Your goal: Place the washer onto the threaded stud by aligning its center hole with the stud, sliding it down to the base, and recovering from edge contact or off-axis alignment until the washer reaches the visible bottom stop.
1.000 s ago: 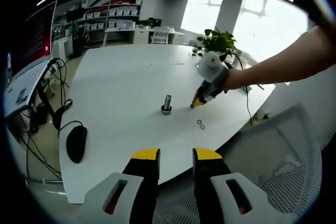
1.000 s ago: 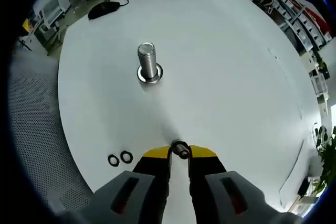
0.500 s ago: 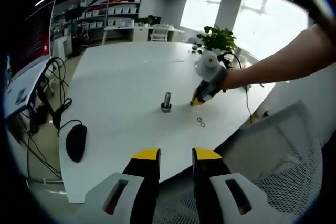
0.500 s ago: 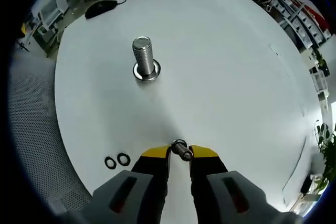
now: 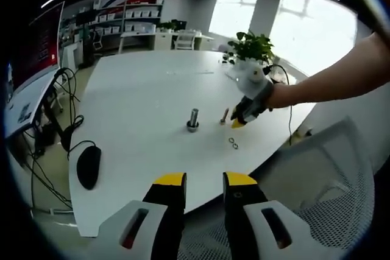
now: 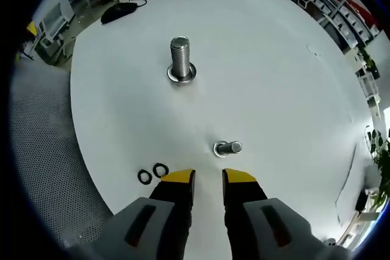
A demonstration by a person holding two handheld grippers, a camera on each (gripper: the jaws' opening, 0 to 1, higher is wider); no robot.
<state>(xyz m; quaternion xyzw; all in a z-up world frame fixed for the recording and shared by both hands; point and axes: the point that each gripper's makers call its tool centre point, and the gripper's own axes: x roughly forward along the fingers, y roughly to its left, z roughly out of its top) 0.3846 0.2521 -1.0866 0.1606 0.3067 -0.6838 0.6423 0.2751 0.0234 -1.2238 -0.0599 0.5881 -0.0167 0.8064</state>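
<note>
Two washers on the white bench, both claws empty and parted.

The two dark washers [image 6: 153, 173] lie flat and side by side near the bench [image 6: 274, 89] edge, just left of the right claw [image 6: 208, 178], whose yellow-tipped jaws stand apart with nothing between them. A short bolt [image 6: 228, 148] stands just beyond that claw's tips. Farther off, the threaded stud [image 6: 180, 59] stands upright on its flanged base, bare of any washer. The left claw [image 5: 205, 180] hangs off the bench edge, jaws apart and empty, well away from the stud [image 5: 193, 119]; a black mouse [image 5: 89, 165] lies at the bench's left.
</note>
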